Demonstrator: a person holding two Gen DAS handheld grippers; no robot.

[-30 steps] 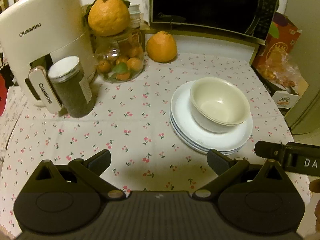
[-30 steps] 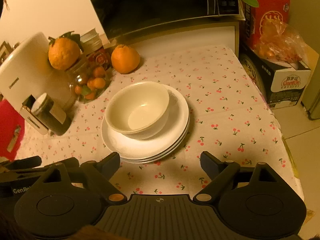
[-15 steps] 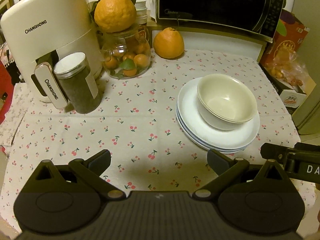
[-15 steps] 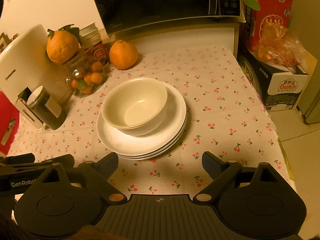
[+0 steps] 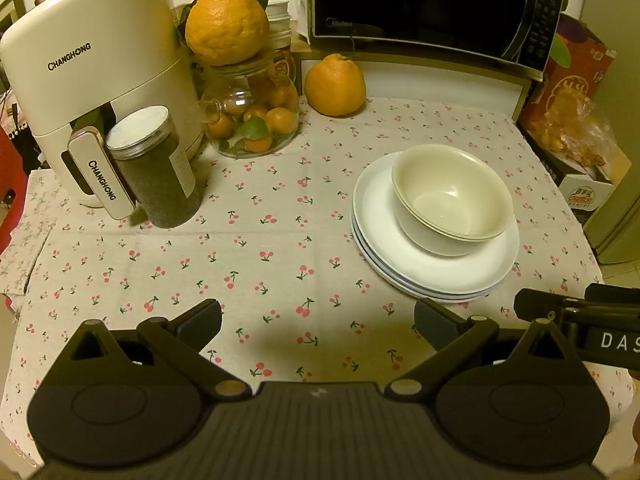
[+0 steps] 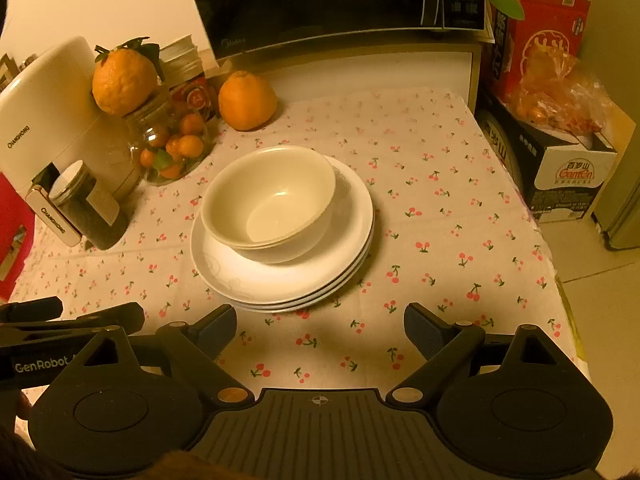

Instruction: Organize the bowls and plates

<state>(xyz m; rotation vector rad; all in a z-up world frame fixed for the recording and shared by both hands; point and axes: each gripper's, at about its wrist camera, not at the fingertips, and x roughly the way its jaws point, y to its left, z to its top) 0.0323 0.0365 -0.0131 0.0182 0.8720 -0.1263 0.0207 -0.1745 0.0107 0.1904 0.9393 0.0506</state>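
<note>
1. Cream-coloured bowls (image 6: 269, 204), two nested one inside the other, sit on a stack of white plates (image 6: 288, 280) near the middle of the cloth-covered surface (image 6: 440, 216); three plate rims show at the near edge.
2. Nothing is held: the right gripper (image 6: 320, 330) hangs over the near edge just short of the plates, its fingers spread wide and empty. The left gripper (image 5: 318, 320) hangs beside it, to the left of the stack, equally wide and empty.
3. Judging by the layout, the dishes look already gathered, so little may remain beyond a lift or a shift of the stack.
4. Risk: the bowls sit off-centre on the plates, toward the far left in the right wrist view. Lifting the plates by one rim could tip them and slide the bowls off. Glazed rims may also slip between narrow fingers.
5. Further out stand one glass jar of small oranges (image 5: 250, 120), two large oranges (image 5: 335, 85), one dark canister (image 5: 154, 168), one white appliance (image 5: 96, 56) and one microwave (image 5: 424, 4).
</note>
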